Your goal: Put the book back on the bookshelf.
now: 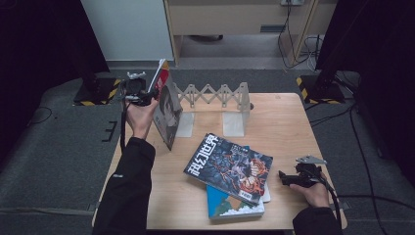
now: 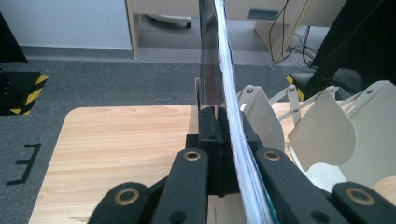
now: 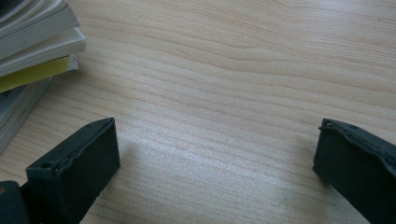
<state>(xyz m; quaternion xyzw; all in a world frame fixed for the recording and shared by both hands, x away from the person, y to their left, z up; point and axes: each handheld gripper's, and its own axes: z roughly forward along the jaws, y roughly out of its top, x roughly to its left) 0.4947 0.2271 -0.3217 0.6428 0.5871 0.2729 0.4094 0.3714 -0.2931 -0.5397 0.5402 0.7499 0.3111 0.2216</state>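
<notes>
Near the front edge of the table [image 1: 288, 112], the right gripper [image 1: 293, 177] is resting in the person's hand just right of the stack of books [image 1: 234, 178], with its jaws standing wide apart and nothing between them. In the right gripper view its two black pads [image 3: 77, 175] are lying low over bare wood, and the page edges of the stack are showing at the upper left.

Farther back and to the left of the stack, the left gripper [image 1: 147, 97] is gripping a thin book [image 1: 166, 110] by its upper edge. This book is standing almost upright, tilted a little, with its lower corner close to the table. In the left gripper view the jaws are clamping the pages [image 2: 233, 121] firmly.

Behind the stack, the white bookend rack [image 1: 215, 105] is standing open, and the held book is just at its left end.

To do this step well, I think the left hand should be keeping the book vertical, bringing it to the right until it is lining up with the first slot, and lowering it until the bottom edge is sitting flat. The grip should be loosening only when the book is leaning safely on a plate.
</notes>
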